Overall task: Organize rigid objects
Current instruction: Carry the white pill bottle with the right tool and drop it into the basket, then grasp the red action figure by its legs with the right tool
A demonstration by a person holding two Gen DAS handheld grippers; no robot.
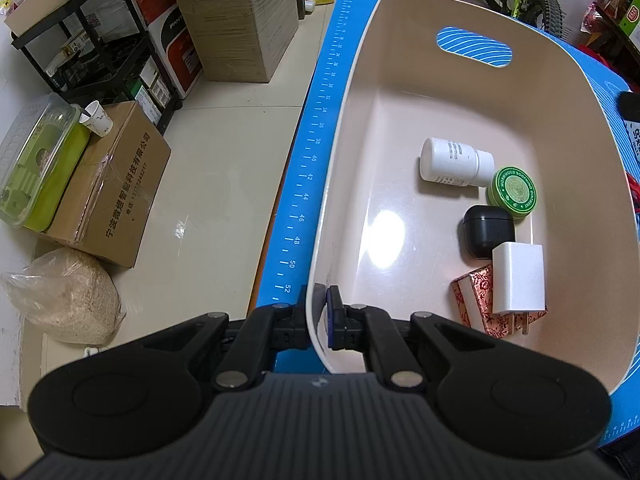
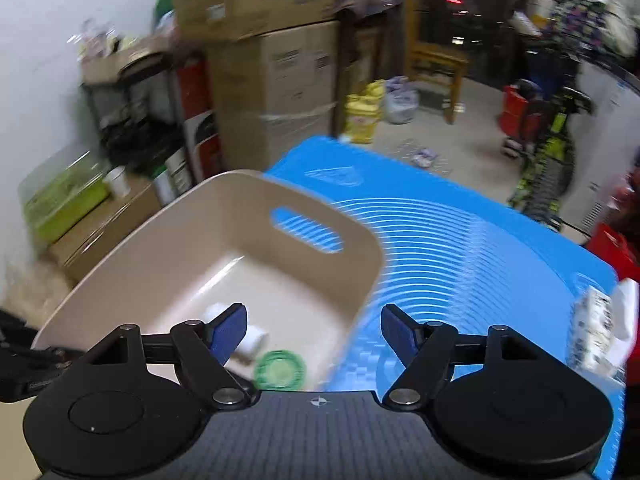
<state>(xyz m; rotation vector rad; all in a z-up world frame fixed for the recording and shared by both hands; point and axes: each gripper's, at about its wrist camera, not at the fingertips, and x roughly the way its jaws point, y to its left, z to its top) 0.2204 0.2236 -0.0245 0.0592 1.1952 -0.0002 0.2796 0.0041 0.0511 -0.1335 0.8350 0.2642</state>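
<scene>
A beige plastic basket with a handle slot stands on a blue mat. In it lie a white bottle, a green round tin, a black earbud case, a white charger plug and a red patterned box. My left gripper is shut on the basket's near rim, one finger inside and one outside. My right gripper is open and empty above the basket's right rim, over the green tin and the white bottle. The right wrist view is blurred.
Left of the mat, on the floor, are cardboard boxes, a green lidded container, a bag of grain and a black shelf. A white and patterned item lies on the mat at the right. A bicycle stands behind.
</scene>
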